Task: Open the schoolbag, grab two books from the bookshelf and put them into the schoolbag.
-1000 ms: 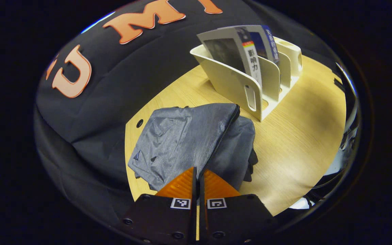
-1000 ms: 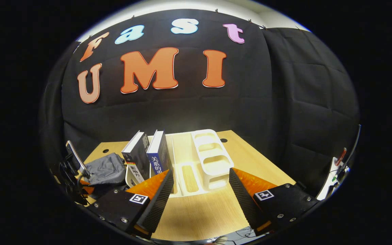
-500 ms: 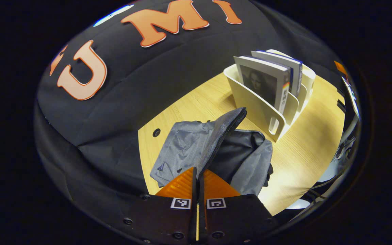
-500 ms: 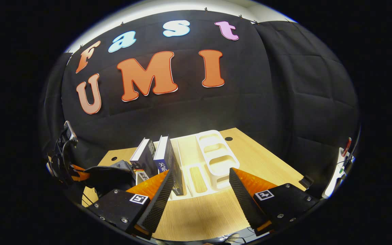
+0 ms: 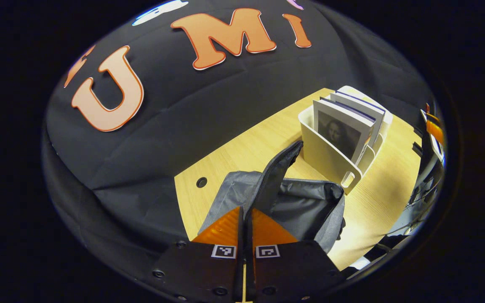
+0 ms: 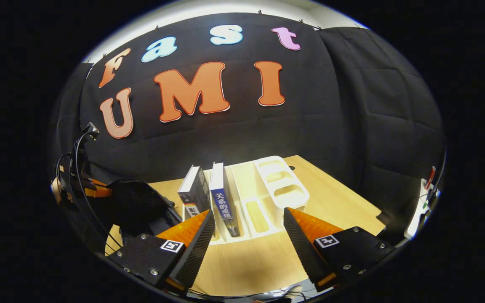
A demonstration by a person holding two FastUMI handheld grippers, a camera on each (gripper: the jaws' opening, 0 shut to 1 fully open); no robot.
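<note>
The grey schoolbag [image 5: 305,206] lies on the wooden table [image 5: 242,155] with its mouth open and its dark lining showing. My left gripper [image 5: 246,210] is shut on the bag's front flap [image 5: 274,179], which stands lifted on edge. Two books [image 5: 343,128] stand in the cream bookshelf [image 5: 331,158] just beyond the bag. In the right gripper view the same two books [image 6: 211,193] stand upright in the bookshelf [image 6: 276,185], and the raised bag [image 6: 137,206] is at the left. My right gripper [image 6: 249,223] is open, with nothing between its fingers, just short of the shelf.
The left gripper's body and cable [image 6: 74,176] show at the left edge of the right gripper view. The shelf has smaller compartments on its right side [image 6: 282,179]. Bare table top [image 6: 246,261] lies in front of the shelf. Equipment [image 5: 432,130] stands past the table's far right edge.
My left gripper has pulled the bag's flap higher, and the mouth gapes wider with the lining showing. The right gripper has drifted slightly right, still open in front of the shelf.
</note>
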